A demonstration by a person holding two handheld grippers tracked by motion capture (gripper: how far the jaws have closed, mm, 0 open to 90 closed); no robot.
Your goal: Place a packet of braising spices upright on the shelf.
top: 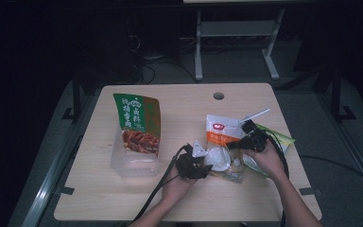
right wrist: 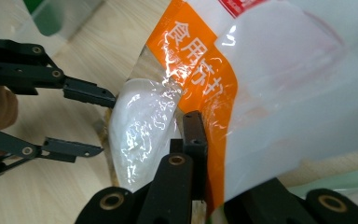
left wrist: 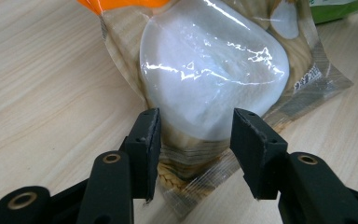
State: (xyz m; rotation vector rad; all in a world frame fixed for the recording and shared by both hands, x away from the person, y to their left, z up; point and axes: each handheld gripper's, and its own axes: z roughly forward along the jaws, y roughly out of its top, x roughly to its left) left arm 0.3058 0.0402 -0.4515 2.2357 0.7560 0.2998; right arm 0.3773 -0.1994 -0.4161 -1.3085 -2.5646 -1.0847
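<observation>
A white-and-orange food bag (top: 221, 135) with a bulging clear window lies on the wooden table (top: 179, 198), right of the middle. My right gripper (top: 240, 143) comes in from the bag's right side; in the right gripper view this gripper (right wrist: 209, 140) is shut, pinching the orange edge of the bag (right wrist: 261, 93). My left gripper (top: 204, 165) sits at the bag's near end. Its jaws stand apart around the lower end of the white bulge (left wrist: 214, 70), so the left gripper (left wrist: 196, 126) is open. The left gripper (right wrist: 107, 125) is also seen from the right gripper view, one fingertip at the bulge.
A green-and-red snack bag (top: 137, 120) stands in a clear plastic box (top: 134, 165) on the left half of the table. A green packet (top: 283, 140) lies under the right hand, and a white stick (top: 255, 115) is behind it. A round hole (top: 219, 96) is near the far edge.
</observation>
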